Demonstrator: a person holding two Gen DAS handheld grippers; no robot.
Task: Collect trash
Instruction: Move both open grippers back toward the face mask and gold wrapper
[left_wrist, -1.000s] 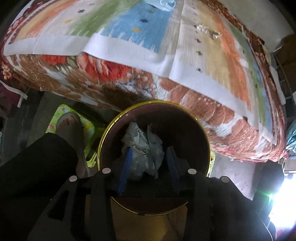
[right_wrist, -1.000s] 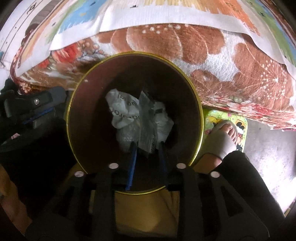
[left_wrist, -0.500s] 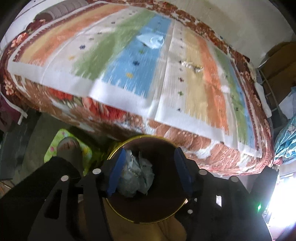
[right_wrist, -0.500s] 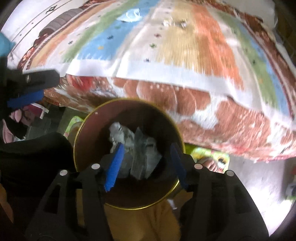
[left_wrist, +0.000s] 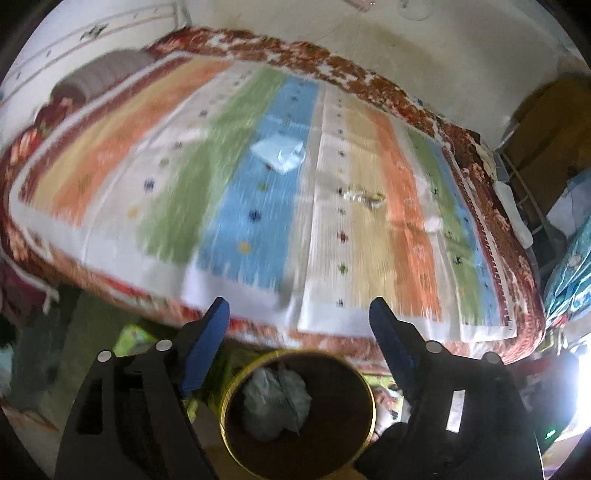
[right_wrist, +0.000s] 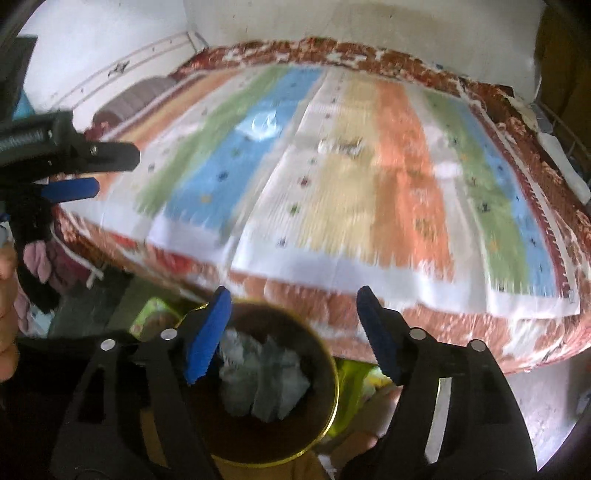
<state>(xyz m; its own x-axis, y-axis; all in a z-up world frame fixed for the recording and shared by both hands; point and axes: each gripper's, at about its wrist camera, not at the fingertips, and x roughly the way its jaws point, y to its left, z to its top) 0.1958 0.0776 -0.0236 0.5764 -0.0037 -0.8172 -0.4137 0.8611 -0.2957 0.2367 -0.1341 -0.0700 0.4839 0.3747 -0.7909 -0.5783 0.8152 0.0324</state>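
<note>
Left wrist view: left tongs (left_wrist: 297, 321) and right tongs (right_wrist: 291, 317) just spread apart, empty, above bin (left_wrist: 236, 384). Crumpled trash (left_wrist: 277, 402) already inside bin. Left on bed (left_wrist: 110, 206) beyond bin: pale wrapper (left_wrist: 280, 155), clear wrapper (left_wrist: 364, 197).

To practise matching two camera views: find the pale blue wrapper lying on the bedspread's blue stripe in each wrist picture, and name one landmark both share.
Left wrist view: the pale blue wrapper lies above centre, on the blue stripe.
Right wrist view: the wrapper sits upper left of centre, on the same stripe.
Shared landmark: the gold-rimmed bin at the bottom of both.
</note>
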